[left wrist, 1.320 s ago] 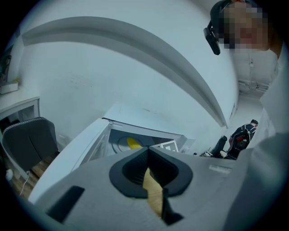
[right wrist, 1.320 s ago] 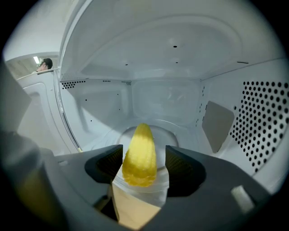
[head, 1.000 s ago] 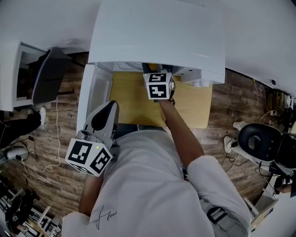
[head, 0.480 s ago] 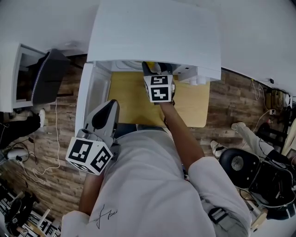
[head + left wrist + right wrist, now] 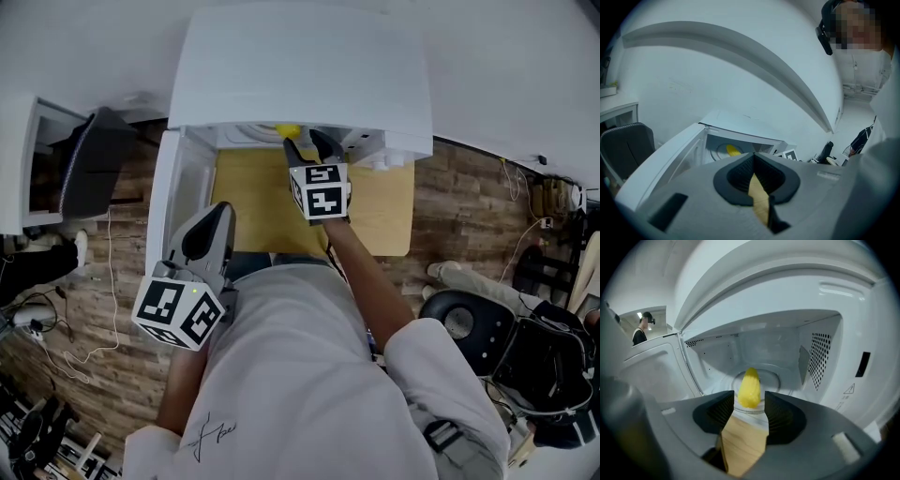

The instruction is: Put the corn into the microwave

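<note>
Since a second ago the right gripper (image 5: 312, 141) has backed out from under the microwave (image 5: 300, 66), so its dark tips now show at the opening. Its jaws have just been closing but stand apart, with nothing between them. The corn (image 5: 750, 387) seen through the gap lies beyond them, on the glass plate (image 5: 774, 379) inside the cavity. The left gripper (image 5: 217, 214) hangs low beside the open door (image 5: 178, 187), jaws together and empty.

The corn looks delivered, and the door is not yet shut. The main risk is probably a nudge: the cob is rounded and tapered and lies on smooth glass, so a jaw brushing it on the way out could roll it toward the front lip. Swinging the door carelessly could also clip the right gripper.

The pads are ribbed black rubber in grey shells. The cavity is glossy white with a perforated side wall. The bench (image 5: 384, 206) is pale wood.
</note>
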Available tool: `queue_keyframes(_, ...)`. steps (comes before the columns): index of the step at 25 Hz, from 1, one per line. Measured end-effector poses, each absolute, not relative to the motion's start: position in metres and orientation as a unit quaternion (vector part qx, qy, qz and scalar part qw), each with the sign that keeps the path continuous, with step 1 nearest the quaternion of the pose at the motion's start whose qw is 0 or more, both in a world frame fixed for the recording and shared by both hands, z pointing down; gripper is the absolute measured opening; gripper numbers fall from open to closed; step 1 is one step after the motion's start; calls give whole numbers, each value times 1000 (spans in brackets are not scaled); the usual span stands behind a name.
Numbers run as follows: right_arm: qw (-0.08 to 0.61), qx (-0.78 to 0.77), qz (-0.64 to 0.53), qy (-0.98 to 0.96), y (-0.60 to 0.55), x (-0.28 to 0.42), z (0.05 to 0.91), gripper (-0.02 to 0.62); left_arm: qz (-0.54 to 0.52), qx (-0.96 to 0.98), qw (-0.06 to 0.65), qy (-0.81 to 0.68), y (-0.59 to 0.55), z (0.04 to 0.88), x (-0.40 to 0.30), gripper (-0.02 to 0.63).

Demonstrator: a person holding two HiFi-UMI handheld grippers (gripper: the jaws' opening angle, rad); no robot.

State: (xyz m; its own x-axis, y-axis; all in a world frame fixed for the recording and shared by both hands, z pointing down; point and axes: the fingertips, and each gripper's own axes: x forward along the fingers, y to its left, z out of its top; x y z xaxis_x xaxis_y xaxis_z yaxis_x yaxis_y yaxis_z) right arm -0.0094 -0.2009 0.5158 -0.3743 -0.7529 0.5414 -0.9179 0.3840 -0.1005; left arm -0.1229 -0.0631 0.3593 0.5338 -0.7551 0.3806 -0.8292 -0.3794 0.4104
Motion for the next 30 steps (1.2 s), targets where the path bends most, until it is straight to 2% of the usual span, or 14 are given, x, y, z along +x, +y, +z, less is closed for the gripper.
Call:
queue_keyframes(24,162,495,246,-817,-158,11,488,146,61,823,284,-489,-52,370,-124,-3)
queue_keyframes(30,153,493,251,-819,-143,13,477,103,62,815,283,-501,-46,374,-136,-3)
